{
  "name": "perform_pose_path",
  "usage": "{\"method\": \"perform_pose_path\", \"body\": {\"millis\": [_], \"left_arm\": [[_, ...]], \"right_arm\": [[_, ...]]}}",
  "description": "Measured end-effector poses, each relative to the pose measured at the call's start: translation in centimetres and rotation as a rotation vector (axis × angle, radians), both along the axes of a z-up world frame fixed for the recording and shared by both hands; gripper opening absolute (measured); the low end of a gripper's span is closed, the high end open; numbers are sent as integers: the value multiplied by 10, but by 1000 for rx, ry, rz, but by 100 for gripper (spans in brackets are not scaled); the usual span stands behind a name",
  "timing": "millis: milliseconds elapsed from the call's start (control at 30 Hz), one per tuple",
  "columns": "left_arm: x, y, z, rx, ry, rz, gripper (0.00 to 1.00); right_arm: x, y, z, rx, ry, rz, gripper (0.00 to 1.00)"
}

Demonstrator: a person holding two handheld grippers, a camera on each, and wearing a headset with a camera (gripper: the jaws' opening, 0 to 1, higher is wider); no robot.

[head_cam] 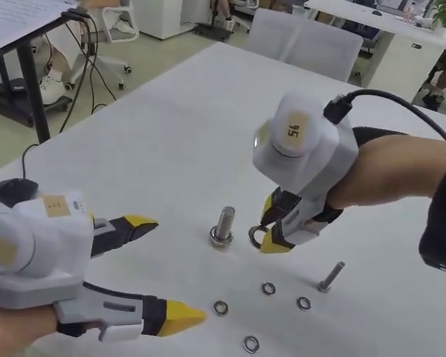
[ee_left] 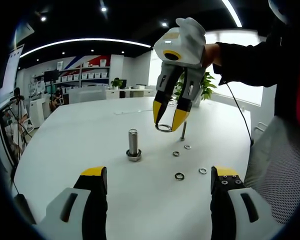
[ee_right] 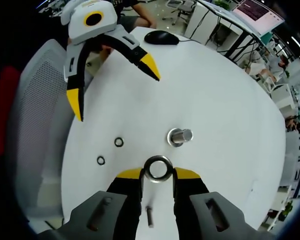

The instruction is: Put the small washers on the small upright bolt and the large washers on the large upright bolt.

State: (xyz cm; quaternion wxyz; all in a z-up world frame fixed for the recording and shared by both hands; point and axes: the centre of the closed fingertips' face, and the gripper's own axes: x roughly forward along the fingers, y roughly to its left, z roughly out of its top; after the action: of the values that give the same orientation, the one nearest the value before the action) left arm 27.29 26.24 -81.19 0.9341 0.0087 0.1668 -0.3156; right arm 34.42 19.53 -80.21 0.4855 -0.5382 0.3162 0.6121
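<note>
My right gripper [head_cam: 268, 238] is shut on a large steel washer [head_cam: 256, 236], held just off the table to the right of the large upright bolt [head_cam: 224, 223]. That bolt has a ring at its base. The right gripper view looks down on the held washer [ee_right: 157, 168], with the large bolt [ee_right: 179, 136] just beyond it. The small bolt [head_cam: 331, 277] stands further right. Several small washers [head_cam: 268, 288] lie loose on the white table [head_cam: 171, 134] in front of the bolts. My left gripper [head_cam: 163, 269] is open at the near left, holding nothing, well short of the bolt [ee_left: 133, 145].
A black computer mouse [head_cam: 11, 190] sits at the table's left edge with its cable running off. Grey chairs [head_cam: 305, 41] stand at the far side. A mesh chair [ee_left: 285, 165] is beside the table on the right in the left gripper view.
</note>
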Motion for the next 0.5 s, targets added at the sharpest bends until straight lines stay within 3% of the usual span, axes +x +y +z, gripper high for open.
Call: {"method": "perform_pose_path", "body": {"millis": [500], "left_arm": [[2, 4, -6, 35, -9, 5, 85]], "right_arm": [[1, 13, 16, 34, -20, 18, 24]]}}
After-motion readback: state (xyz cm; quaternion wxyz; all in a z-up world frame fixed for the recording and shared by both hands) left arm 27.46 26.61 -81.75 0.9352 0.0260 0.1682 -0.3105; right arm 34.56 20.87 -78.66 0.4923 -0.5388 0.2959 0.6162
